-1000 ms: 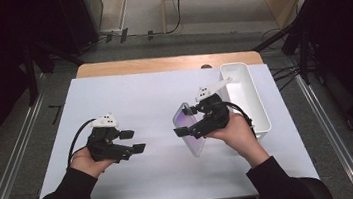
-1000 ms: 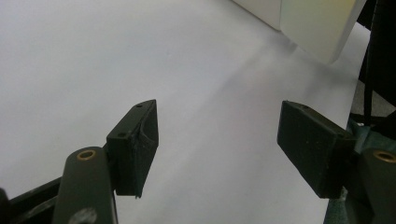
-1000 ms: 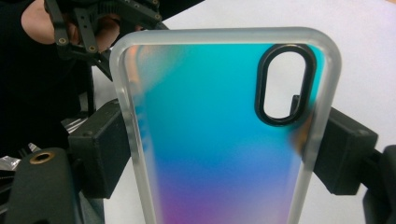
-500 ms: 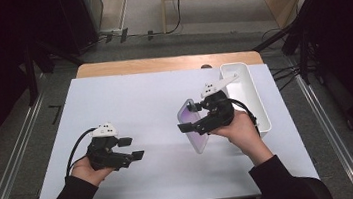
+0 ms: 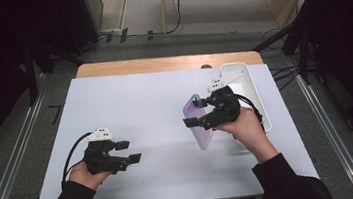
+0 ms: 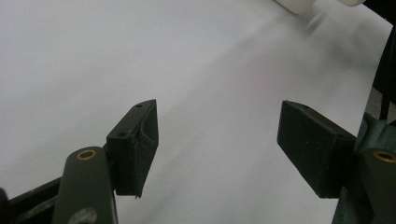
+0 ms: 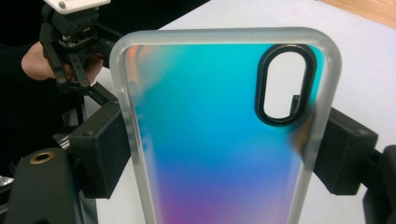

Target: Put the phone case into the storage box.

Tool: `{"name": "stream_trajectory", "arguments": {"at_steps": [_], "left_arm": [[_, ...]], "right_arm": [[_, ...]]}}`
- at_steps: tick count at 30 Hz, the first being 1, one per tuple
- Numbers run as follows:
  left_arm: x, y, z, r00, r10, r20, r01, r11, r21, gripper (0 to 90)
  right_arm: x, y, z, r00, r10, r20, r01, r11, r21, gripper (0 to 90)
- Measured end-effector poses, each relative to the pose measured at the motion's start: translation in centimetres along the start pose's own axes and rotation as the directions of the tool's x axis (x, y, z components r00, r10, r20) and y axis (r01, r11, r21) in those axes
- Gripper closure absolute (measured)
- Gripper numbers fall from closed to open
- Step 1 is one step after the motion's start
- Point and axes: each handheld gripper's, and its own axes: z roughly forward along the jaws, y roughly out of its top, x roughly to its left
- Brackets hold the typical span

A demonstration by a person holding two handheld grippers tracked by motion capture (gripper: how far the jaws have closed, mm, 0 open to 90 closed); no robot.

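Note:
A translucent phone case (image 7: pixel 215 140), shading from blue to purple and with a black oval camera cut-out, stands upright off the table. My right gripper (image 7: pixel 215 158) is shut on its two long edges. From above, the phone case (image 5: pixel 201 127) hangs right of the table's middle in my right gripper (image 5: pixel 197 112). My left gripper (image 5: pixel 129 151) hovers low over the near left of the white table (image 5: pixel 140 103), open. In its own view my left gripper (image 6: pixel 217 140) has bare white surface between its jaws.
A white rectangular tray (image 5: pixel 253 95) lies along the table's right edge, just behind my right hand. A wooden strip (image 5: pixel 160 64) shows at the table's far edge. Metal rails run along the floor on both sides. My left hand and gripper (image 7: pixel 70 42) show beyond the case.
My left gripper has sunk and drifted toward the table's near edge, still open. My right gripper keeps its hold on the case and has barely shifted.

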Motion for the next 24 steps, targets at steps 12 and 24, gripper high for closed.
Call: {"name": "stream_trajectory", "arguments": {"at_steps": [12, 24], "left_arm": [[0.2, -0.3, 0.0, 0.9999, -0.011, -0.005, 0.011, 0.9999, 0.006, 29.2], [0.3, -0.9, -0.2, 0.9996, -0.022, -0.016, 0.022, 0.9997, 0.012, 29.2]], "right_arm": [[-0.9, 0.2, -1.8, 0.9994, 0.019, 0.029, -0.018, 0.999, -0.028, 15.6], [-1.9, 0.4, -3.3, 0.9969, 0.038, 0.069, -0.034, 0.998, -0.051, 15.6]]}}
